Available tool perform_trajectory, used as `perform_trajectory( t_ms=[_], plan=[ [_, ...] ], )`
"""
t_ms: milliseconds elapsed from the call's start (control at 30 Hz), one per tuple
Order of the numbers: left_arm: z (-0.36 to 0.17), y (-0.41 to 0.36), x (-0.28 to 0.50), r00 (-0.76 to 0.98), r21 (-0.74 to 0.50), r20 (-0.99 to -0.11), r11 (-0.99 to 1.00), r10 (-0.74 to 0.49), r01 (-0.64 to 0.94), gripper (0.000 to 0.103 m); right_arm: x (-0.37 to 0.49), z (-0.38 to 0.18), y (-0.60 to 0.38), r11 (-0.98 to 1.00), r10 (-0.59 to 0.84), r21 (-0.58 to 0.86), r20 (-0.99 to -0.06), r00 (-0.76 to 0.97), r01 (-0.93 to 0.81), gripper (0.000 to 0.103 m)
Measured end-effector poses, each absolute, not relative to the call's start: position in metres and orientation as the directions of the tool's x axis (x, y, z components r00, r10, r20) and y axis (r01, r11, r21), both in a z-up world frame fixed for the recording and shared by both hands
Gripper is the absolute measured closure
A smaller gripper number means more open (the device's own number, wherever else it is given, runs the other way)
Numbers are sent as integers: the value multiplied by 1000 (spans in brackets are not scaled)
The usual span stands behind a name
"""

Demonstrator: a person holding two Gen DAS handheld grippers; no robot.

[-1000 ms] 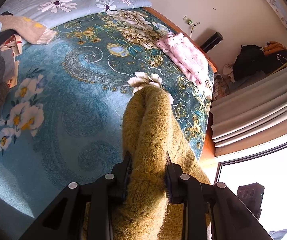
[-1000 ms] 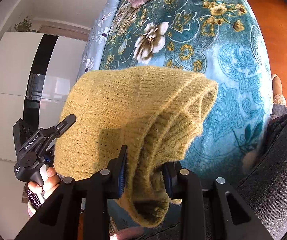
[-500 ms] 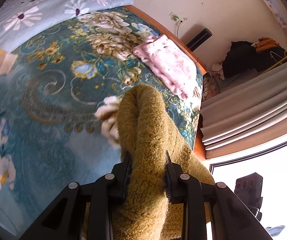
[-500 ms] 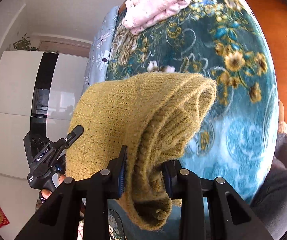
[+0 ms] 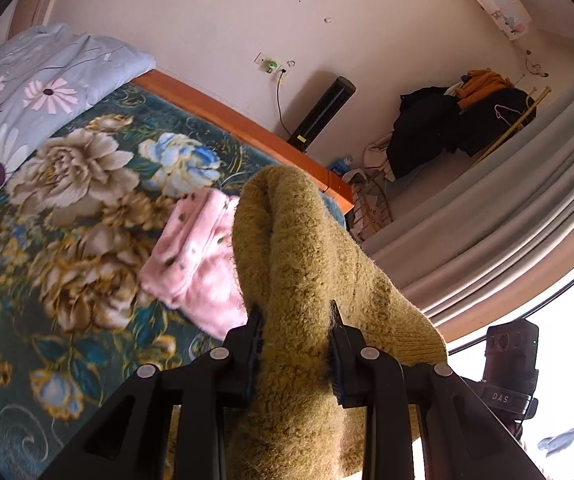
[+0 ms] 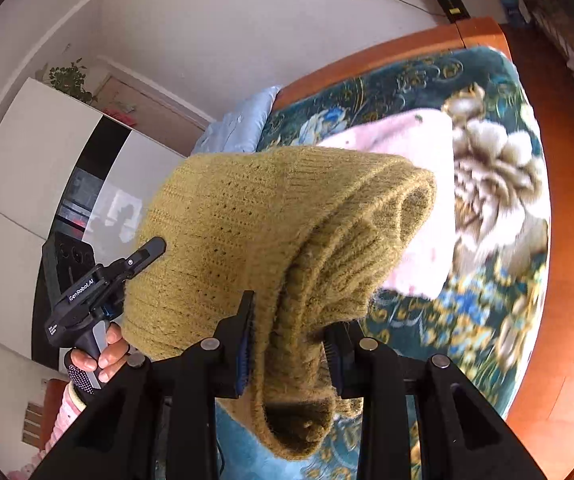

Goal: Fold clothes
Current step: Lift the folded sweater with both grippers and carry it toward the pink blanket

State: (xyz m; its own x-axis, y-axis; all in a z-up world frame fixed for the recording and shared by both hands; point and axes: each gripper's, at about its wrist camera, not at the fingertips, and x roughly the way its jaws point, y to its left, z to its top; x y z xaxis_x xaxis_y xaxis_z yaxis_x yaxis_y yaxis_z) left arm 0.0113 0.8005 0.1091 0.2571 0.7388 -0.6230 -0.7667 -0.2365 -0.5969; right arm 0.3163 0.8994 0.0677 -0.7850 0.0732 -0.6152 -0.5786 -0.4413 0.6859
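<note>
I have the mustard-yellow knitted sweater (image 5: pixel 299 264) pinched in both tools and held up off the bed. My left gripper (image 5: pixel 295 322) is closed down onto a thick bunched fold of it, the wool bulging out above and below the jaws and arching up ahead of the camera. My right gripper (image 6: pixel 289 320) is clamped the same way on the ribbed, rolled edge of the knit, which droops in a loop below the fingers.

From the right wrist view I see the sweater stretched between the two tools, and the other gripper out at its far side, gripped by a hand (image 6: pixel 101 354). White lettering on that tool's body reads "GenRobot.AI" (image 6: pixel 81 291); a smaller label lower down is too fine to read. From the left wrist view, a black unit (image 5: pixel 509 364) at the lower right carries the letters "DAS".

Beneath the sweater lies the teal floral blanket (image 5: pixel 67 240), and on it a folded pink garment (image 5: pixel 195 264), partly hidden behind the wool. A pale blue daisy-print quilt (image 5: pixel 27 88) sits at the head of the bed. Against the wall stand a black tower fan (image 5: pixel 323 114) and a heap of dark clothes (image 5: pixel 447 132), beside grey curtains (image 5: pixel 507 224)
</note>
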Motion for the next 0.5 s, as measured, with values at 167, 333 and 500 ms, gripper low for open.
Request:
perform_trajectory(
  t_ms=[167, 333, 500],
  plan=[
    [95, 882, -13, 250, -609, -622, -258, 742, -750, 74, 288, 58, 976, -464, 110, 632, -653, -749, -620, 71],
    [53, 919, -27, 211, -569, -674, -315, 708, -759, 74, 263, 11, 1022, -435, 110, 618, -685, -720, -655, 71],
    [5, 933, -39, 199, -560, -708, -366, 678, -744, 74, 261, -53, 1045, -350, 82, 628, -719, -690, -695, 71]
  ],
)
